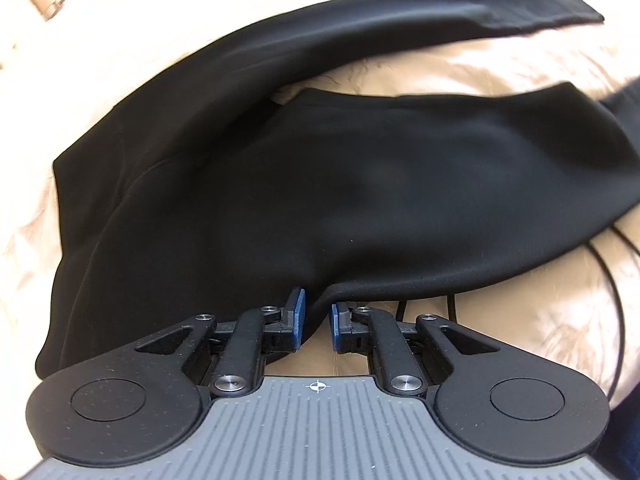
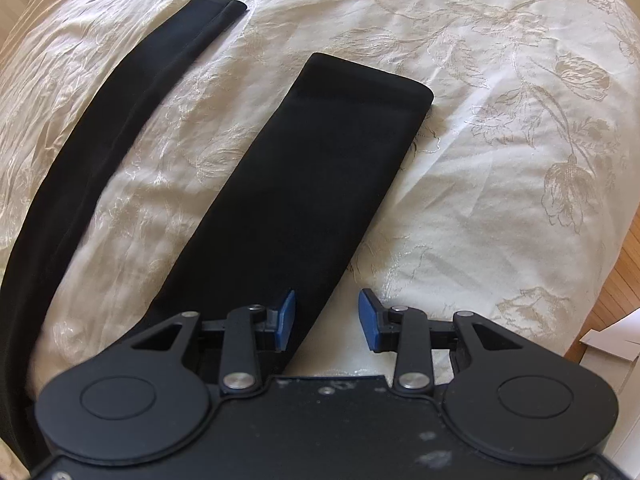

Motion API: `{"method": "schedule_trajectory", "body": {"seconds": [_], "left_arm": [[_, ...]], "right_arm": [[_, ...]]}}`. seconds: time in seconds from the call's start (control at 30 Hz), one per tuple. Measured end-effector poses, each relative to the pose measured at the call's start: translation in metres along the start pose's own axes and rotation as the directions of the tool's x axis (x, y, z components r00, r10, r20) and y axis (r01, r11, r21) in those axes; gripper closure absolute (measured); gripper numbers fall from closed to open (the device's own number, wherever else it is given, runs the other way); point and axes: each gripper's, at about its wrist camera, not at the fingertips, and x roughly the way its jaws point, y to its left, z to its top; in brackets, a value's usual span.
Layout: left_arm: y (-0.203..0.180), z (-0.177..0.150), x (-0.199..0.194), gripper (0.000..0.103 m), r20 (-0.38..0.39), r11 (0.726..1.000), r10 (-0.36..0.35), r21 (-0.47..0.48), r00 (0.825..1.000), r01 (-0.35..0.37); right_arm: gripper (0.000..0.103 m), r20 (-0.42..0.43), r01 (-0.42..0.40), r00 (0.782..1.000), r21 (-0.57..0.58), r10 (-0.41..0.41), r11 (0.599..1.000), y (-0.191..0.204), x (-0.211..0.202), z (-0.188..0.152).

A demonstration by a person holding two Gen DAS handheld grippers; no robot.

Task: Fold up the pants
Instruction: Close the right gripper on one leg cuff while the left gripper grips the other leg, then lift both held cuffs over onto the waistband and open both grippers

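Black pants (image 1: 320, 184) lie spread on a cream bedspread (image 1: 100, 64). In the left wrist view the seat and upper legs fill the middle, and one leg curves off to the far right. My left gripper (image 1: 317, 316) is at the near edge of the pants, its blue pads pinching a raised fold of the black fabric. In the right wrist view two legs (image 2: 320, 184) run away from me, with a gap of bedspread (image 2: 500, 140) between them. My right gripper (image 2: 327, 318) is open at the nearer leg's right edge, its left finger over the fabric.
A thin black cable (image 1: 616, 292) loops on the bedspread at the right of the left wrist view. The bed's edge, a wooden floor (image 2: 624, 272) and white cardboard (image 2: 608, 348) show at the right of the right wrist view.
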Motion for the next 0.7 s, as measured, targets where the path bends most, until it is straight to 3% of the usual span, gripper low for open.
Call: {"method": "schedule_trajectory", "body": {"seconds": [0.27, 0.3, 0.33, 0.37, 0.7], "left_arm": [[0.006, 0.01, -0.029, 0.09, 0.027, 0.997, 0.052, -0.062, 0.998, -0.05], [0.007, 0.012, -0.032, 0.09, 0.028, 0.996, 0.053, -0.073, 0.998, -0.051], [0.008, 0.014, -0.035, 0.09, 0.027, 0.995, 0.054, -0.083, 0.998, -0.052], [0.009, 0.017, -0.038, 0.091, 0.027, 0.994, 0.056, -0.091, 0.998, -0.053], [0.032, 0.087, -0.057, 0.094, 0.086, 0.99, 0.095, -0.11, 0.992, -0.085]], "right_arm": [[0.066, -0.042, -0.082, 0.995, 0.158, 0.09, 0.984, -0.025, 0.017, 0.023], [0.072, -0.038, -0.104, 0.993, 0.174, 0.112, 0.979, -0.028, 0.017, 0.024], [0.087, -0.03, -0.134, 0.989, 0.185, 0.142, 0.974, -0.029, 0.016, 0.026], [0.096, -0.029, -0.155, 0.986, 0.187, 0.163, 0.97, -0.03, 0.014, 0.028], [0.098, 0.079, -0.301, 0.953, 0.112, 0.293, 0.947, -0.002, -0.04, 0.06]]}}
